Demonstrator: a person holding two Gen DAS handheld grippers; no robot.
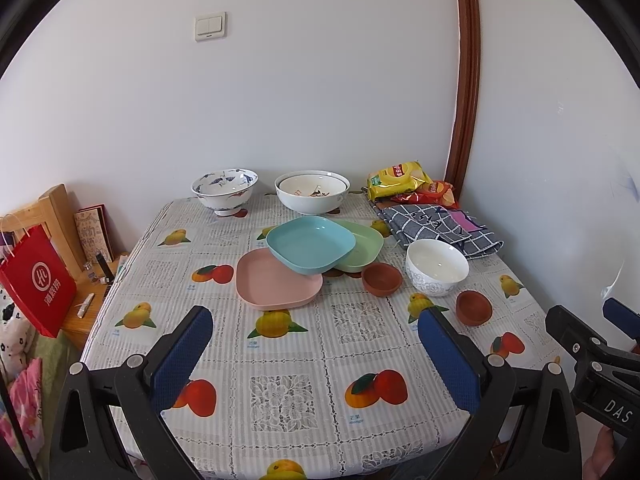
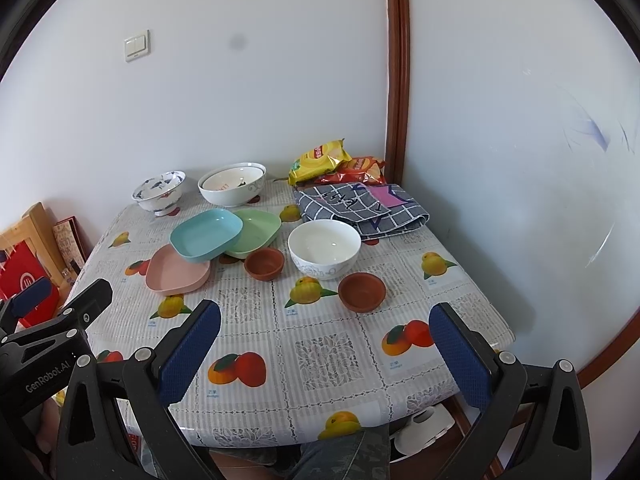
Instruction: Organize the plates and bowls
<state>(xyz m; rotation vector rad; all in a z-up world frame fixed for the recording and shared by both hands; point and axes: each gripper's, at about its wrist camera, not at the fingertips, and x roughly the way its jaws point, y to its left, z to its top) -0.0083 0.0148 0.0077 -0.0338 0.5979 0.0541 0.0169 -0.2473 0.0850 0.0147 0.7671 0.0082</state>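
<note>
A home dining corner: fruit-print tablecloth [image 1: 288, 364], bowls, snack bags [image 1: 400, 179], wall light switch [image 1: 210, 26].

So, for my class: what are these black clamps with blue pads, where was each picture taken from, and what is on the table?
No robot is here. A person holds a two-finger gripper in each hand, and a fisheye camera on each looks forward along its fingers. One picture comes from the left gripper, the other from the right gripper. Both are open, hold nothing, and hover over the near edge of the table.

On the fruit-print tablecloth lie three square plates, overlapping: pink plate, blue plate on top, green plate. Beside them stand two small brown bowls and a white bowl. At the back are a blue-patterned bowl and two large white bowls, nested. Crisp bags and a checked cloth fill the far right corner.
</note>
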